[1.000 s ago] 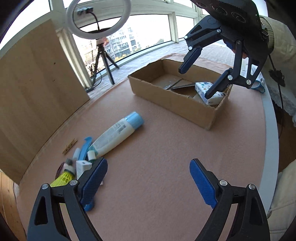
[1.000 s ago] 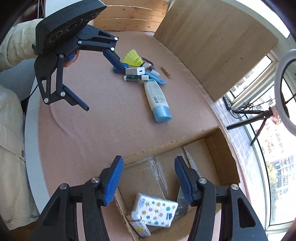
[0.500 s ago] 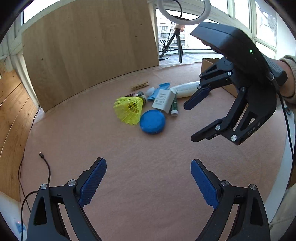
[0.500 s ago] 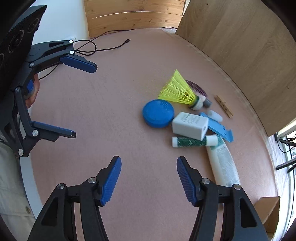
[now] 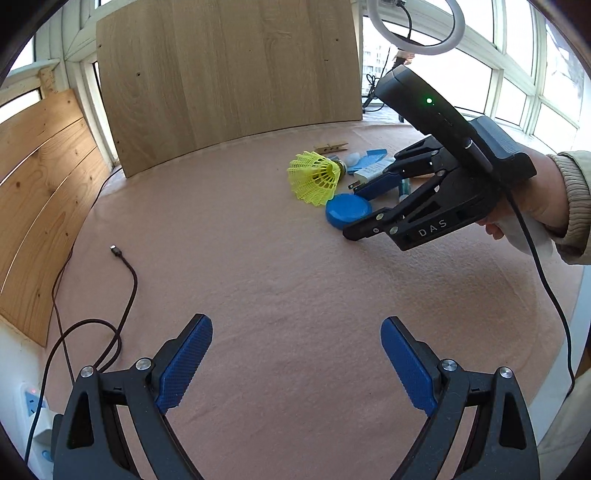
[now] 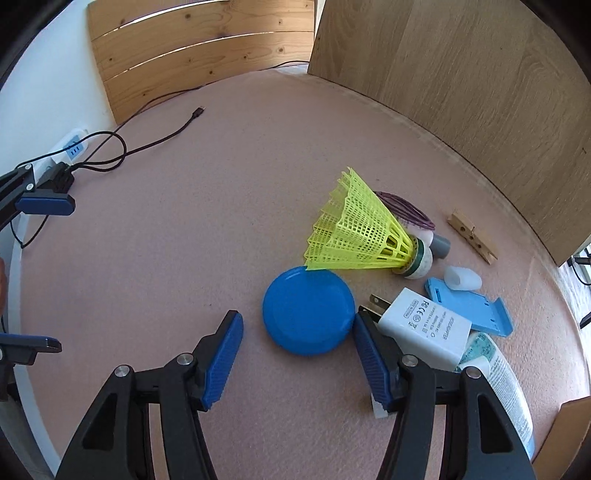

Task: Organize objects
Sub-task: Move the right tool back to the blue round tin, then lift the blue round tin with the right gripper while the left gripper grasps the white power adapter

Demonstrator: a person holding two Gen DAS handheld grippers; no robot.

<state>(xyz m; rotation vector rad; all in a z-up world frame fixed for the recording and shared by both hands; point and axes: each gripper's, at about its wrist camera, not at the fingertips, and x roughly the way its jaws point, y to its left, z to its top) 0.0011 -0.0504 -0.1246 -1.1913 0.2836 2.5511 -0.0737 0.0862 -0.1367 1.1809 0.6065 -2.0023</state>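
A round blue lid (image 6: 308,311) lies on the pink table cover, also in the left wrist view (image 5: 345,211). Touching its far edge lies a yellow shuttlecock (image 6: 360,232) (image 5: 314,177). A white plug adapter (image 6: 424,328), a light blue flat piece (image 6: 471,308), a white tube (image 6: 498,373), a clothespin (image 6: 471,236) and a small white cap (image 6: 461,277) lie to the right. My right gripper (image 6: 297,356) is open and empty, low over the table, its fingers either side of the lid's near edge. My left gripper (image 5: 295,363) is open and empty over bare cover.
A dark cable (image 5: 125,280) runs across the cover's left side to a power strip (image 6: 72,146). A large wooden board (image 6: 461,81) stands behind the pile. A corner of the cardboard box (image 6: 569,435) shows at the right edge. A ring light (image 5: 415,26) stands by the windows.
My right gripper has left the cardboard box, swung over to the pile and come down close to the blue lid. My left gripper has turned toward the left side of the table.
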